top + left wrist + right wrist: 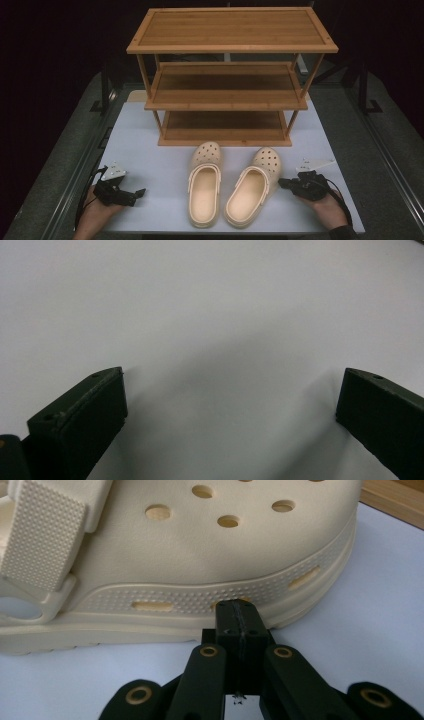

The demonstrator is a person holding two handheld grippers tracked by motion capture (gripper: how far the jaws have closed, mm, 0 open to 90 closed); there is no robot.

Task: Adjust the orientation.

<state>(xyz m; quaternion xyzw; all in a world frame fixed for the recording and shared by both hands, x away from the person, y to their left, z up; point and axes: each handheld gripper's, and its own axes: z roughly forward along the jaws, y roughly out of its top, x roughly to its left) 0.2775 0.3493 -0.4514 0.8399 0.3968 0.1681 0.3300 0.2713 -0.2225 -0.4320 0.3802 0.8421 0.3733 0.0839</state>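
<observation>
Two cream clogs lie side by side on the white tabletop, toes toward the shelf: the left clog (204,182) and the right clog (253,186). My right gripper (283,183) sits just right of the right clog, pointing at its side. In the right gripper view its jaws are pressed together with nothing between them, the tips (240,611) at the clog's (200,560) ribbed sole edge; I cannot tell if they touch. My left gripper (141,192) rests at the table's front left, apart from the shoes. Its fingers (85,412) stand wide apart over bare tabletop.
A three-tier wooden shoe rack (227,75) stands at the back of the white table (145,150), its bottom shelf (225,131) just beyond the clogs' toes. Dark floor and metal rails flank the table on both sides.
</observation>
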